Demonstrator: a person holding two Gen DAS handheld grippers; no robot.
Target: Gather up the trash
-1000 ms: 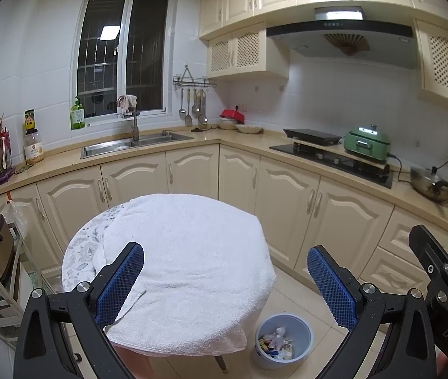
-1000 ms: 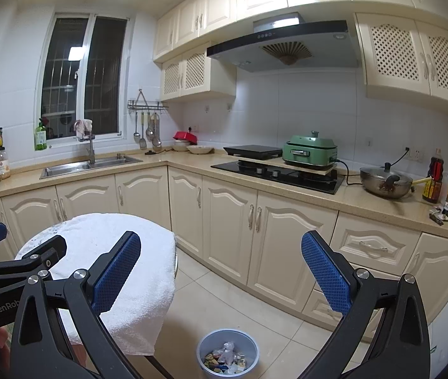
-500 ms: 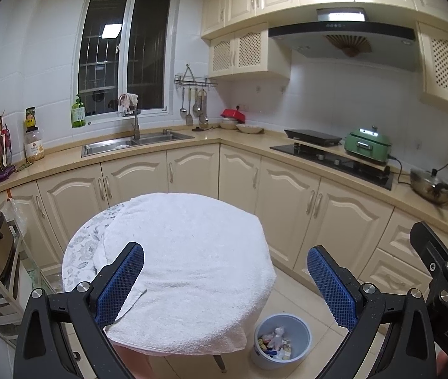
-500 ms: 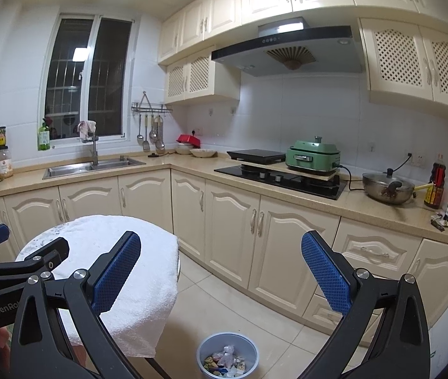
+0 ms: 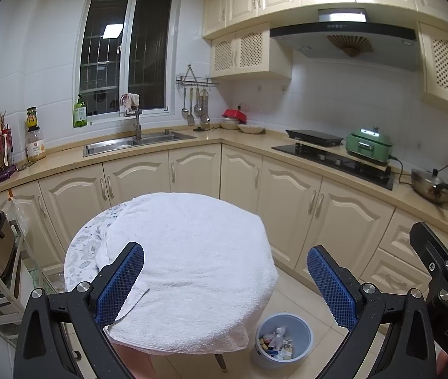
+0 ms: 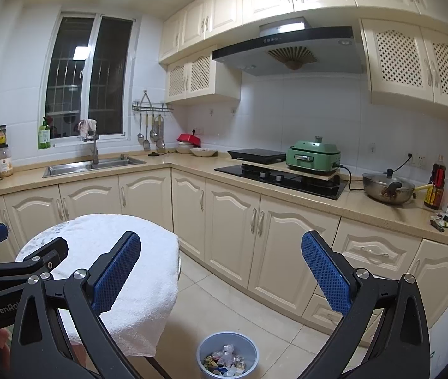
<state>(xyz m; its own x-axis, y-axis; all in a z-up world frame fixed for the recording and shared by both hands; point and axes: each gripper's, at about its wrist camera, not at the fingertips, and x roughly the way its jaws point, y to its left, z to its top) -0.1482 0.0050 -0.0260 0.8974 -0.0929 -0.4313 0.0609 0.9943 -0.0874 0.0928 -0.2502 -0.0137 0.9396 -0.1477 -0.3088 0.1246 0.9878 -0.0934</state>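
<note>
The trash is already down in the bin (image 6: 227, 361), a small blue-grey tub on the floor tiles just off the near edge of the round table, with wrappers and crumpled bits heaped in its bottom. I see nothing left on the white towel (image 5: 189, 259) draped over the table, so I judge the collecting done or nearly so. My left hand-held gripper (image 5: 225, 279) hangs above the towel's near edge, blue pads spread wide, nothing between them. My right hand-held gripper (image 6: 220, 271) is just as wide and empty, out over the floor with the bin below it. Risks from here: the towel overhangs the table edge loosely, so a low sweep could snag it and drag it off. The bin looks light, and a nudge could tip it and spill the lot. The two tools also sit close together and could knock.
</note>
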